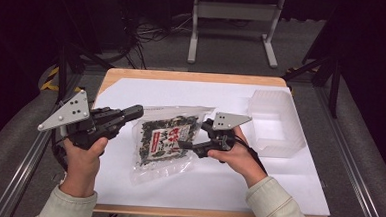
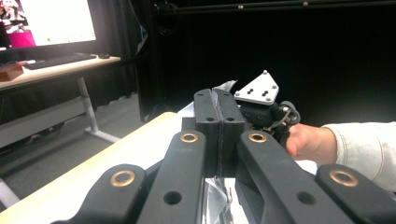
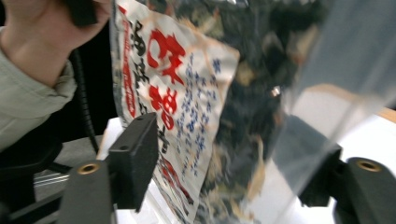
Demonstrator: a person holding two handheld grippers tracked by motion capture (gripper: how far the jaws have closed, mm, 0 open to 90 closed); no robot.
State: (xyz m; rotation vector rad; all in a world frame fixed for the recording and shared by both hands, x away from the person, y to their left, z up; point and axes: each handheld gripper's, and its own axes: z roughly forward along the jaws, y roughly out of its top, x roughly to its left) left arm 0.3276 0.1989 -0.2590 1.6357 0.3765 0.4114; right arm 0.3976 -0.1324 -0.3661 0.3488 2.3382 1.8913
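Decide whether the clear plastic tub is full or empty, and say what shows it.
Empty: in the high view the clear plastic tub shows only its own bare walls and floor, nothing inside.

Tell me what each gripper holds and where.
Left gripper: shut on the snack bag's top edge. Right gripper: open around the bag's side, not clamping.

From above the person's side we look forward and down on the table, floor beyond. The left gripper view rides low, facing along its closed jaws across the table edge toward the right hand and a dark room. The right gripper view sits very close to the snack bag, jaws either side. We share that bag with the high view.
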